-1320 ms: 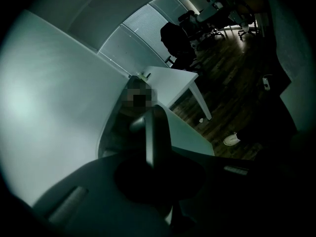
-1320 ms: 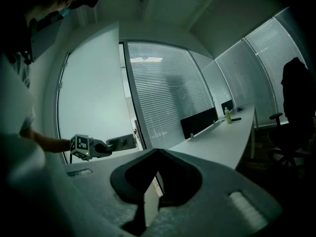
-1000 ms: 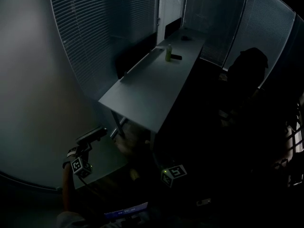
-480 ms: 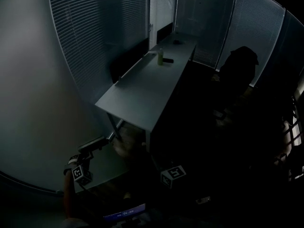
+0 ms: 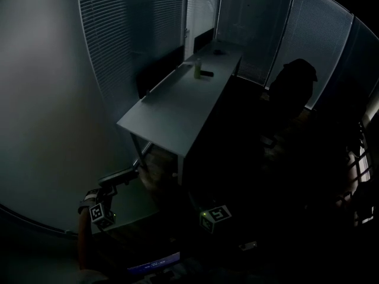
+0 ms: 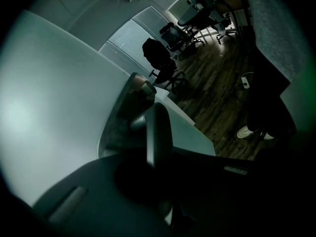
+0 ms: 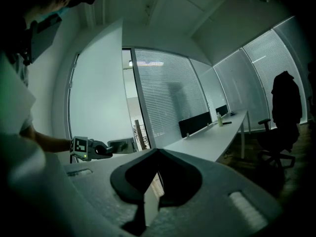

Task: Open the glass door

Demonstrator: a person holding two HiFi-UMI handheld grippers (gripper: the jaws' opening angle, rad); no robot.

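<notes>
The frosted glass door (image 5: 53, 117) curves down the left of the head view, and it fills the left of the left gripper view as a pale pane (image 6: 54, 112). My left gripper (image 5: 125, 174) is shut, its fingertips at the door's free edge beside a small metal fitting (image 6: 138, 122). Whether the fitting is clamped I cannot tell. The right gripper view shows that gripper (image 7: 118, 145) at the door's edge, with a gap to the corridor beside it. My right gripper's marker cube (image 5: 215, 214) hangs low in the dark; its jaws are too dark to read.
A long grey desk (image 5: 177, 108) runs away from the door, with a green bottle (image 5: 198, 69) on it and a dark partition screen (image 5: 160, 70) along its left side. Blinds line the walls. A black office chair (image 5: 291, 90) stands to the right. The floor is dark wood.
The desk has slid up and left in the head view as the view moved. My left gripper sits slightly lower in the picture, still at the door's edge. The right cube has barely shifted.
</notes>
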